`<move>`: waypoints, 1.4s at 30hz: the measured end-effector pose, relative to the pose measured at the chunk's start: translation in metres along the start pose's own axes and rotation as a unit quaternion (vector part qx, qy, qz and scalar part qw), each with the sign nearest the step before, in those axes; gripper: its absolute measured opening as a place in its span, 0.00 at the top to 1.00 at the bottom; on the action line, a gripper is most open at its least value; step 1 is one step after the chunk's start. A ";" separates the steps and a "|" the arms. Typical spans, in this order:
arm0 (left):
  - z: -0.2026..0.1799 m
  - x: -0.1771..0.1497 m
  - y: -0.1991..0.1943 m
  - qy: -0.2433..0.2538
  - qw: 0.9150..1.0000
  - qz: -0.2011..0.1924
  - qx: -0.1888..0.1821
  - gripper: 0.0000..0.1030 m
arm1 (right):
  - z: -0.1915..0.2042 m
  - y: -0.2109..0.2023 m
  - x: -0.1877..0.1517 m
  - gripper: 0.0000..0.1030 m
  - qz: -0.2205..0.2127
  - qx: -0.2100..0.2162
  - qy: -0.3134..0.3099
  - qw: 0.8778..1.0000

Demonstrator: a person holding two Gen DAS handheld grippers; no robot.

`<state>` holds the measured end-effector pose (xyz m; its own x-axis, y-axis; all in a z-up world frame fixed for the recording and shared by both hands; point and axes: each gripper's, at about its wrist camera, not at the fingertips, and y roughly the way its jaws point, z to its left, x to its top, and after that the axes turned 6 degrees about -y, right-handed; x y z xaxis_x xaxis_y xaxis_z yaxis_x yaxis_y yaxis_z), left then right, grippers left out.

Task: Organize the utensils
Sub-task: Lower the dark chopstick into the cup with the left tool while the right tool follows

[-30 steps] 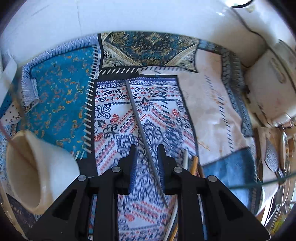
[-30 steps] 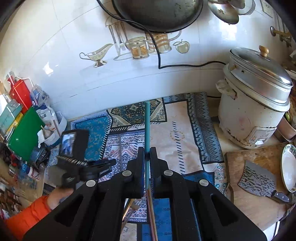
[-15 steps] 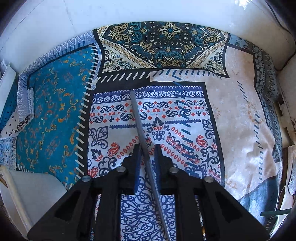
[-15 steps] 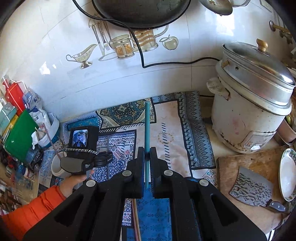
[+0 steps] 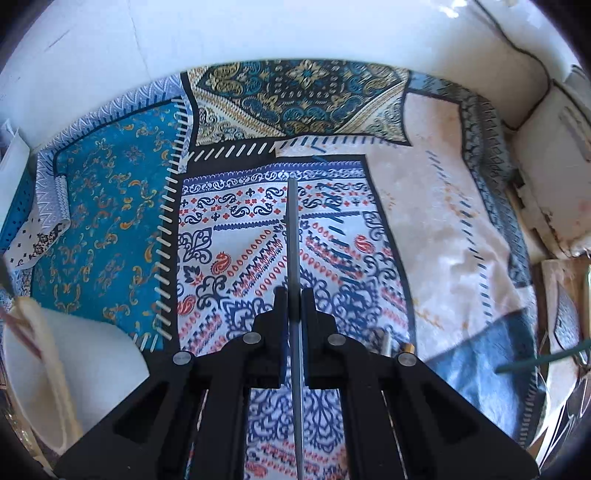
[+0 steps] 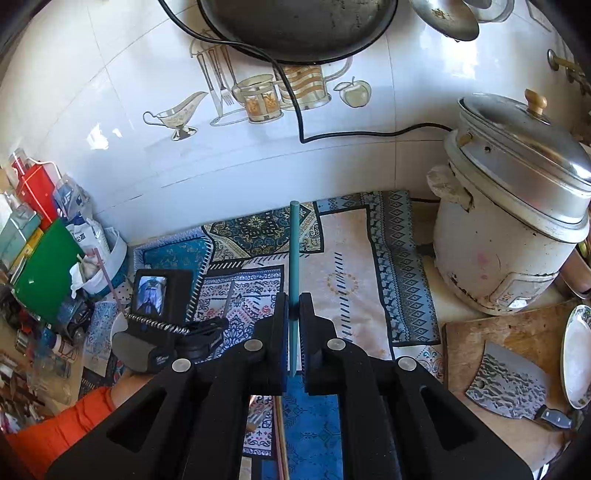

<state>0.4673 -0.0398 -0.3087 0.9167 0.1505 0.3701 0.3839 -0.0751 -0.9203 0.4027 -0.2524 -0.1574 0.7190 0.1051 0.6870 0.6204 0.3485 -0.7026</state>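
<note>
My left gripper is shut on a grey chopstick, which points away over the patterned cloth. A white cup lies at the lower left with a reddish stick in it. My right gripper is shut on a teal chopstick and holds it above the cloth. The left gripper also shows in the right wrist view, at the left, held by an orange-sleeved hand. More utensils lie on the cloth below the right gripper.
A rice cooker stands at the right. A wooden board with a cleaver and a plate lies at the lower right. Boxes, bags and bottles crowd the left. A wok hangs on the tiled wall.
My left gripper closed on the grey chopstick and lifted it, now straight along the fingers; the cup came back into view. My right gripper rose slightly with the teal chopstick.
</note>
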 end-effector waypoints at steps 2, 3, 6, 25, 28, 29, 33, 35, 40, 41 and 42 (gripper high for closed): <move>0.002 -0.005 -0.017 0.004 1.000 -0.011 -0.012 0.96 | 0.005 -0.001 0.001 0.95 -0.003 0.002 -0.003 1.000; 0.002 -0.009 -0.027 0.005 1.000 -0.019 -0.017 0.96 | 0.009 -0.002 0.001 0.95 -0.004 0.003 -0.005 1.000; 0.007 -0.014 -0.056 0.013 0.999 -0.044 -0.028 0.96 | 0.020 -0.005 0.003 0.95 -0.010 0.008 -0.011 1.000; 0.078 -0.003 -0.209 -0.025 0.974 -0.220 -0.043 0.96 | 0.113 -0.016 0.027 0.95 -0.048 0.054 -0.066 0.995; 0.092 0.001 -0.222 -0.032 0.969 -0.244 -0.034 0.96 | 0.127 -0.016 0.031 0.95 -0.054 0.063 -0.072 0.994; 0.097 0.002 -0.226 -0.035 0.967 -0.250 -0.033 0.96 | 0.131 -0.016 0.032 0.95 -0.055 0.065 -0.074 0.994; 0.114 0.011 -0.232 -0.050 0.962 -0.266 -0.027 0.96 | 0.147 -0.013 0.037 0.95 -0.061 0.077 -0.079 0.992; 0.123 0.017 -0.231 -0.059 0.961 -0.269 -0.031 0.96 | 0.155 -0.010 0.041 0.95 -0.062 0.082 -0.081 0.991; 0.142 0.028 -0.226 -0.074 0.955 -0.284 -0.034 0.96 | 0.173 0.004 0.046 0.95 -0.056 0.093 -0.084 0.991; 0.144 0.031 -0.224 -0.077 0.955 -0.285 -0.035 0.96 | 0.176 0.006 0.047 0.95 -0.054 0.094 -0.084 0.991; 0.147 0.034 -0.221 -0.080 0.954 -0.285 -0.035 0.96 | 0.179 0.009 0.047 0.95 -0.052 0.096 -0.084 0.990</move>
<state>0.3970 0.1269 -0.1113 0.5295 0.3354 0.7792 0.8272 -0.0006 -0.5618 0.3863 -0.0778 -0.0985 0.5824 0.2072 0.7861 0.6053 0.5350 -0.5894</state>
